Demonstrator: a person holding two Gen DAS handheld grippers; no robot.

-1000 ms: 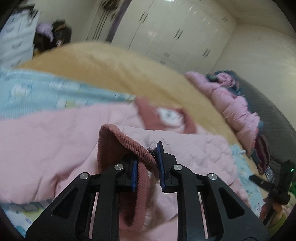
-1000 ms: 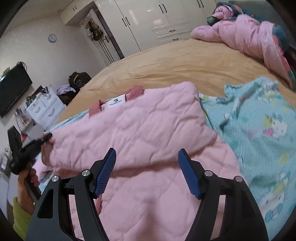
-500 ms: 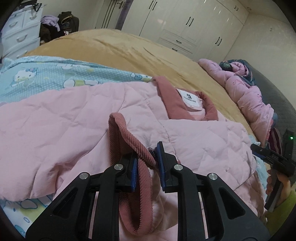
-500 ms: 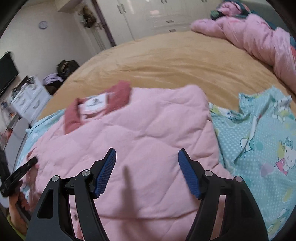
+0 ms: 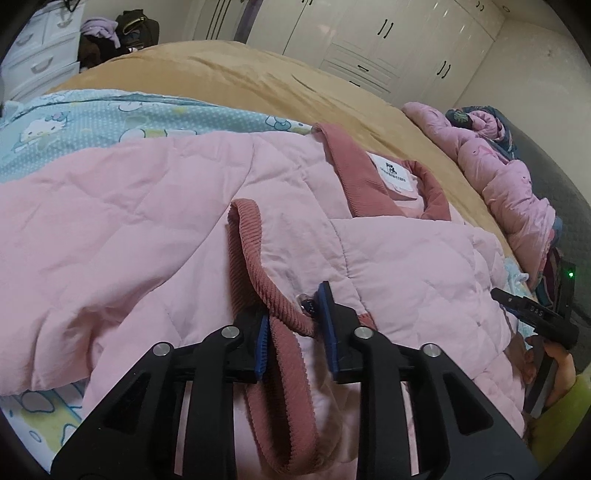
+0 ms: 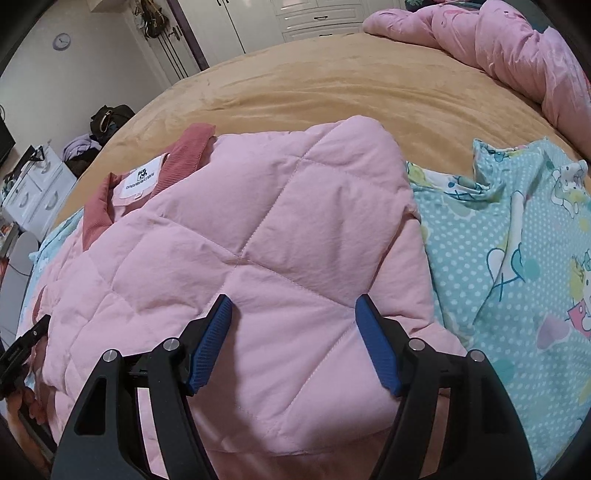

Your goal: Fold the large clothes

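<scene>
A pink quilted jacket point(image 5: 129, 229) lies on the bed, its dark pink corduroy collar point(image 5: 354, 173) with a white label at the far side. My left gripper point(image 5: 293, 325) is shut on the jacket's corduroy cuff point(image 5: 255, 273), which hangs in a loop between the jaws over the jacket body. In the right wrist view the jacket point(image 6: 258, 240) lies folded over, collar point(image 6: 184, 155) at the left. My right gripper point(image 6: 295, 343) is open and empty just above the near part of the jacket. It also shows at the right edge of the left wrist view point(image 5: 532, 310).
A turquoise cartoon-print cloth point(image 6: 517, 240) lies under and beside the jacket on the tan bedspread point(image 6: 332, 85). A pink duvet point(image 6: 517, 48) is heaped at the bed's far right. White wardrobes point(image 5: 369, 33) and a drawer unit point(image 5: 37, 55) stand beyond.
My left gripper has carried the cuff down and across onto the jacket body. My right gripper has come lower over the jacket and stays open.
</scene>
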